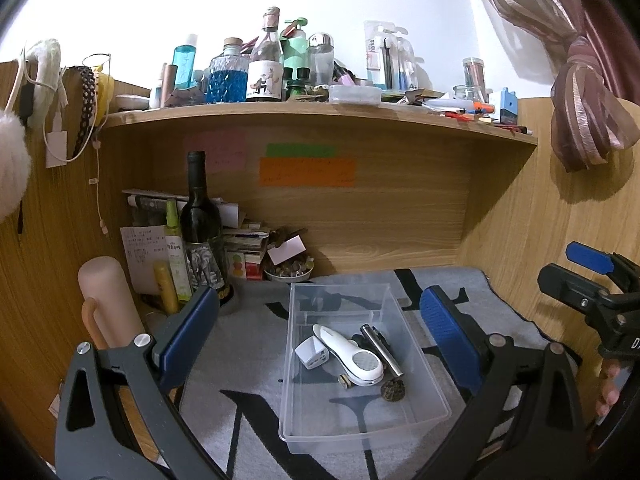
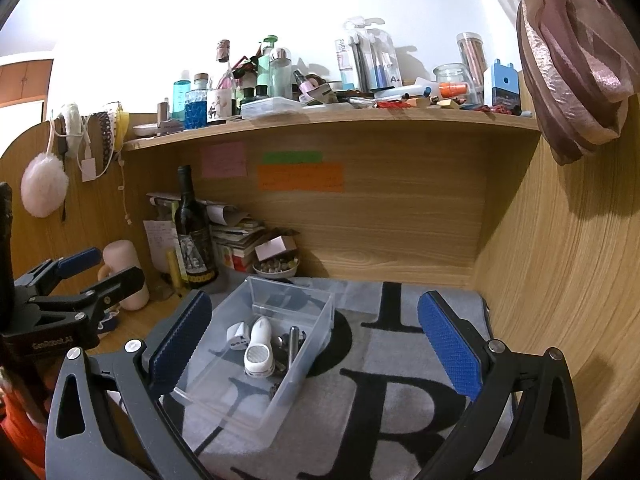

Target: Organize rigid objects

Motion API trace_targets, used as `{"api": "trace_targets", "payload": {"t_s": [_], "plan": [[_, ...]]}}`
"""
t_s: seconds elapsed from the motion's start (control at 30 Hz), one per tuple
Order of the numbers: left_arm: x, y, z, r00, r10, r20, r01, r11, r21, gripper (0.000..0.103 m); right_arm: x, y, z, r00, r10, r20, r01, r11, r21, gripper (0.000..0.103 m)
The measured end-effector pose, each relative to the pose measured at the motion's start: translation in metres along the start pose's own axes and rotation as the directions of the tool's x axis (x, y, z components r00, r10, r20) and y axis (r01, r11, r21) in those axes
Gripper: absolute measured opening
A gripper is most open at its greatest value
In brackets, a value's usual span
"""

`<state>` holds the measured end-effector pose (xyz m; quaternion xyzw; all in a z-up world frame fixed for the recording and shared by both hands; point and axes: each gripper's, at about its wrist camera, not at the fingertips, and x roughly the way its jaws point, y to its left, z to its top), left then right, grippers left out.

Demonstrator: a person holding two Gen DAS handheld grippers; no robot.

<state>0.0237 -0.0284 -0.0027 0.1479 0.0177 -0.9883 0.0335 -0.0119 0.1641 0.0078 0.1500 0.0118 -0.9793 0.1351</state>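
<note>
Both grippers, left gripper (image 1: 320, 336) and right gripper (image 2: 316, 340), were wide open and empty; the clear bin (image 1: 424, 360) at lower centre already held several small items, so the task seemed nearly finished.

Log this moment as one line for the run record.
left tool: open, empty | right tool: open, empty | clear bin on mat: white charger, white handheld device, metal cylinder inside

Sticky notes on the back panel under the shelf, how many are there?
3: a pink note at left, a green note beside it, an orange note directly below the green.
</note>
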Motion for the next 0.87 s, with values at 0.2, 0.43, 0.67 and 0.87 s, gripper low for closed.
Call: {"api": "trace_targets", "payload": {"t_s": [0.2,0.43,0.67,0.87], "plan": [[-0.0004,-0.0018,-0.0011,1.0,-0.003,0.007,0.003,1.0,0.006,0.102,0.0008,-0.0009,0.0004,1.0,-0.005,0.001,0.005,1.0,0.004,0.103],[0.0002,-0.003,-0.0011,1.0,0.008,0.013,-0.008,1.0,0.008,0.102,-0.0002,0.0,0.0016,1.0,-0.003,0.008,0.003,1.0,-0.001,0.103],[0.0043,-0.0028,-0.0019,1.0,-0.021,-0.013,0.021,1.0,0.009,0.102,-0.0003,-0.0001,0.0018,1.0,-0.004,0.007,0.004,1.0,-0.002,0.103],[0.0082,-0.001,-0.0009,0.999,-0.035,-0.025,0.035,0.999,-0.005,0.102,0.0018,-0.0009,0.0015,1.0,-0.002,0.002,0.002,1.0,-0.002,0.103]]}}
